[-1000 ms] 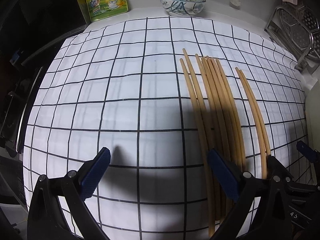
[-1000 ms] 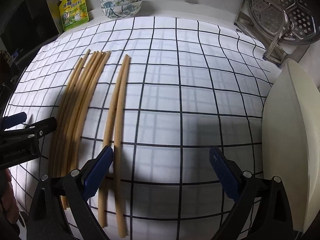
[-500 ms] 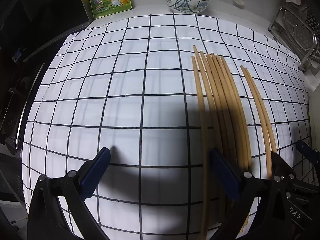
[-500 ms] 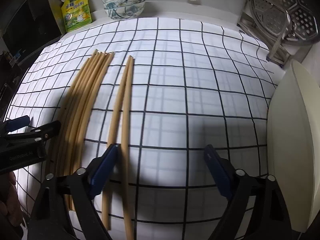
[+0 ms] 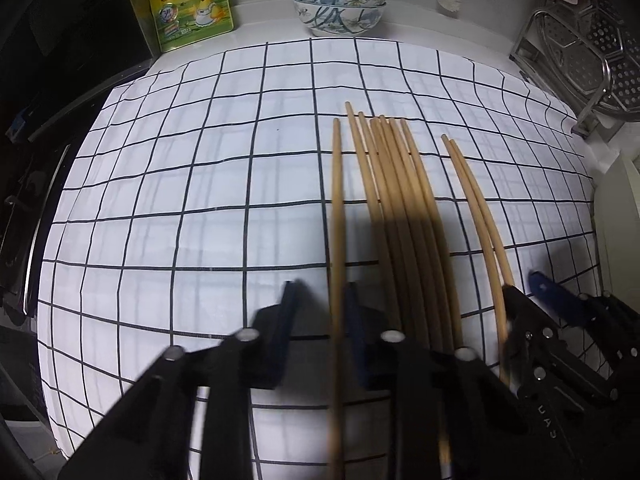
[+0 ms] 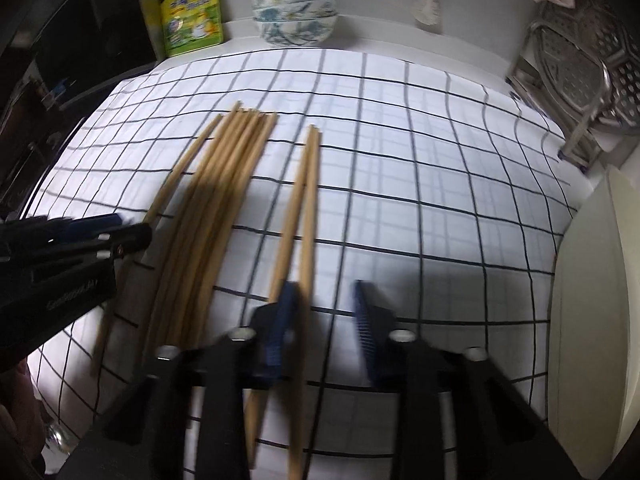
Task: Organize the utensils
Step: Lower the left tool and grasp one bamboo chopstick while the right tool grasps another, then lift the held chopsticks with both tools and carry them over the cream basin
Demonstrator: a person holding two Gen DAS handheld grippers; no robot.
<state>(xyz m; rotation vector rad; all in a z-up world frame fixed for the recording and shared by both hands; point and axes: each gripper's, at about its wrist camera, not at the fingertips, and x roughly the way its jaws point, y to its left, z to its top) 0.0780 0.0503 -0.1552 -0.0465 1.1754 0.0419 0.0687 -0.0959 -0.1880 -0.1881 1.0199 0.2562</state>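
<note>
Left gripper [image 5: 318, 300] part open around lone chopstick [image 5: 337, 216], left of chopstick bundle [image 5: 396, 208] on checked cloth [image 5: 180, 200].

Right gripper [image 6: 326, 304] part open; chopstick pair [image 6: 300, 208] right of bundle, grip unclear.

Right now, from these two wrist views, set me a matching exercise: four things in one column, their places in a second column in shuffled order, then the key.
Things
1. yellow seasoning pouch
2. stacked floral bowls
3. pair of chopsticks
4. metal steamer rack

Places
A. on the checked cloth, apart from the main bundle, by the right gripper
B. far right corner, beyond the cloth
C. far left, against the back wall
D. middle of the back wall

Pairs: 1-C, 2-D, 3-A, 4-B
</note>
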